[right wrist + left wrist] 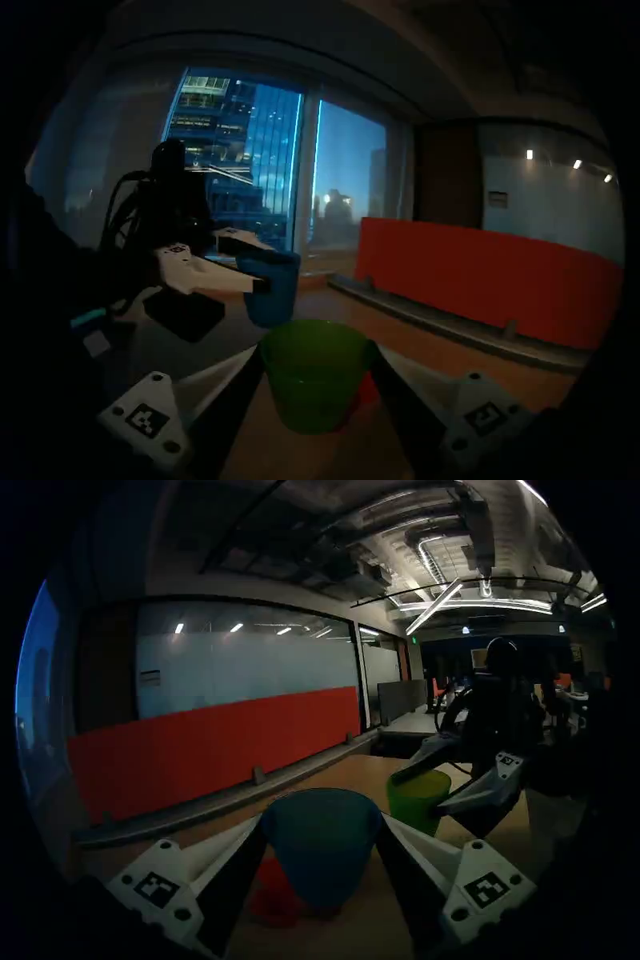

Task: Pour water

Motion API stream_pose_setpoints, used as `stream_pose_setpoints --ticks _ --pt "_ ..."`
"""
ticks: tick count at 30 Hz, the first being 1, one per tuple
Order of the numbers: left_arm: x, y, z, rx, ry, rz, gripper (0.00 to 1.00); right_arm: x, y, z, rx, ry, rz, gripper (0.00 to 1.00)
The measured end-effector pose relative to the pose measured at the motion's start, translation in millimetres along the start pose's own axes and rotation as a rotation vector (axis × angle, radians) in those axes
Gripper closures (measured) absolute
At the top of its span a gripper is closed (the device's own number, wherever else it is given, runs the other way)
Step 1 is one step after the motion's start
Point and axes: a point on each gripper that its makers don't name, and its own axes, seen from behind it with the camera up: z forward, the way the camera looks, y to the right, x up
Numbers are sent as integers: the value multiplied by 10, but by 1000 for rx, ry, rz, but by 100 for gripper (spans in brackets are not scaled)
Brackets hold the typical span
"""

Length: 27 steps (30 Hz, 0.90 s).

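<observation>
Cups, two: left gripper (322, 824) grips blue cup (324, 860), right gripper (316, 350) green cup (314, 388).

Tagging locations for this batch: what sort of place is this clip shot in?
Most likely an office: a glass partition with a red band, exposed ceiling ducts with strip lights, and a big window looking out on lit high-rises.

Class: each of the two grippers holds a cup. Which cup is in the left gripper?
The blue cup, clamped in the left gripper. The other, the green cup, sits in the right gripper.
</observation>
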Motion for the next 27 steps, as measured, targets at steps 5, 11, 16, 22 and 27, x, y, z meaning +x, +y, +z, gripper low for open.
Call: stream_pose_setpoints --ticks 5,11,16,22,27 --pt "-242 0 20 -4 -44 -8 12 -85 21 15 3 -19 7 6" --pt "-525 45 48 -26 -99 -21 12 -247 49 45 12 -55 16 6" --pt "-754 93 91 -47 -158 -21 12 -413 66 67 27 -102 28 6" --pt "-999 108 144 -65 -228 -21 12 -580 96 88 39 -149 29 6" --pt "-1169 99 164 -75 -276 -12 12 -688 130 120 47 -182 32 6"
